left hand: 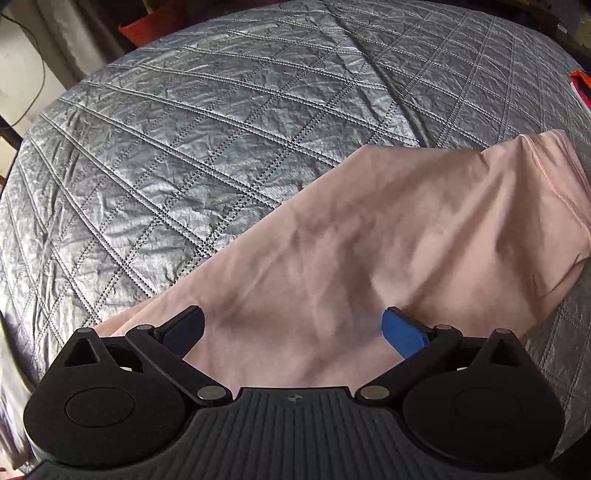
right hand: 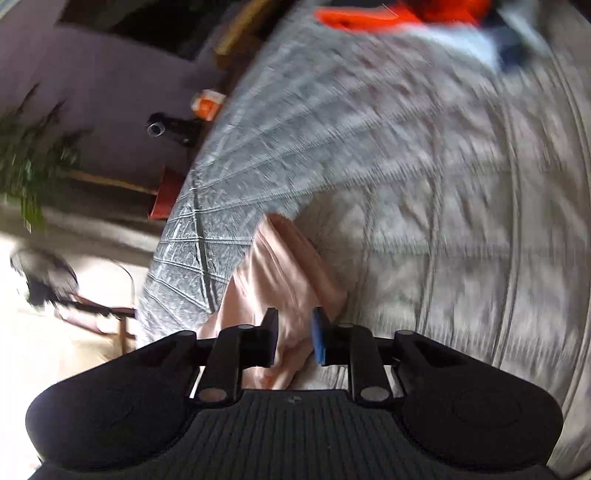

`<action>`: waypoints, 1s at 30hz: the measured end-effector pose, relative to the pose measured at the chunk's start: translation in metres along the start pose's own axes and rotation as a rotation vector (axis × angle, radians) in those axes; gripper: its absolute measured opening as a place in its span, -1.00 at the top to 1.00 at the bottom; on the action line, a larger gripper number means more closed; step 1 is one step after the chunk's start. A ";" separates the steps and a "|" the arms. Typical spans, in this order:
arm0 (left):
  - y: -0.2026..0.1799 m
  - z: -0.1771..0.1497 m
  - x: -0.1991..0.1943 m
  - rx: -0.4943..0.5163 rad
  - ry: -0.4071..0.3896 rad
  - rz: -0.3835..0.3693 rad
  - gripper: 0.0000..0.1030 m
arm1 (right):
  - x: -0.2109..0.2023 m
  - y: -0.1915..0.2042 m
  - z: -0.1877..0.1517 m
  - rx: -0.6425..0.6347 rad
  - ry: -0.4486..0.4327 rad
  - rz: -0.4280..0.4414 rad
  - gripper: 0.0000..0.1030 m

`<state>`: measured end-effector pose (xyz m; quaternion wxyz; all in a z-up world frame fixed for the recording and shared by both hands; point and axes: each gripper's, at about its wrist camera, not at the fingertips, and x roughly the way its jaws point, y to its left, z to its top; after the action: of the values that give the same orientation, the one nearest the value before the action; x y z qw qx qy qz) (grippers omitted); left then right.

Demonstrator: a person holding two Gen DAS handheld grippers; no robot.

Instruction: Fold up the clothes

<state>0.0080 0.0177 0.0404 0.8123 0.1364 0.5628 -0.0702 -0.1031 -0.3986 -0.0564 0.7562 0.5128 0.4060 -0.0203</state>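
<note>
One pink garment [left hand: 369, 236], spread slantwise over the grey quilted bed [left hand: 184, 147]. Two grippers. Left gripper [left hand: 295, 332] wide open, hovering just above the cloth's near part, nothing between its fingers. Right gripper [right hand: 294, 341] nearly closed, pinching a bunched fold of the same pink garment [right hand: 280, 273], which trails away across the bed [right hand: 424, 184]. Orange and blue clothes [right hand: 424, 16] at the far edge, smeared by blur, hard to make out.
</note>
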 end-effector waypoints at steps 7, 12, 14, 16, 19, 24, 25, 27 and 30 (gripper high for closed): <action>0.000 0.002 0.000 0.008 0.000 -0.004 -1.00 | 0.017 -0.005 -0.008 0.153 0.017 0.002 0.56; -0.001 0.002 -0.001 0.014 -0.004 -0.004 -1.00 | 0.023 -0.005 -0.007 0.185 -0.020 -0.028 0.58; -0.001 0.002 -0.001 0.016 -0.005 -0.005 -1.00 | 0.024 -0.002 -0.007 0.165 -0.037 -0.027 0.75; -0.001 0.002 -0.002 0.019 -0.007 -0.005 -1.00 | 0.023 0.005 -0.007 0.118 -0.059 -0.023 0.85; -0.002 0.002 -0.002 0.026 -0.010 -0.003 -1.00 | 0.026 0.010 -0.004 0.069 -0.085 -0.035 0.86; -0.003 0.002 -0.003 0.044 -0.026 -0.005 -1.00 | 0.035 0.018 0.003 -0.077 -0.107 -0.113 0.87; -0.002 0.002 -0.003 0.043 -0.025 -0.007 -1.00 | 0.037 0.023 0.003 -0.136 -0.113 -0.136 0.86; -0.002 0.002 -0.003 0.045 -0.025 -0.007 -1.00 | 0.043 0.039 -0.003 -0.327 -0.121 -0.214 0.83; -0.003 0.002 -0.004 0.052 -0.023 -0.007 -1.00 | 0.042 0.042 -0.003 -0.392 -0.091 -0.243 0.77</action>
<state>0.0082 0.0144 0.0443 0.8146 0.1545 0.5520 -0.0892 -0.0583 -0.3607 -0.0515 0.8508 0.3021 0.4264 -0.0548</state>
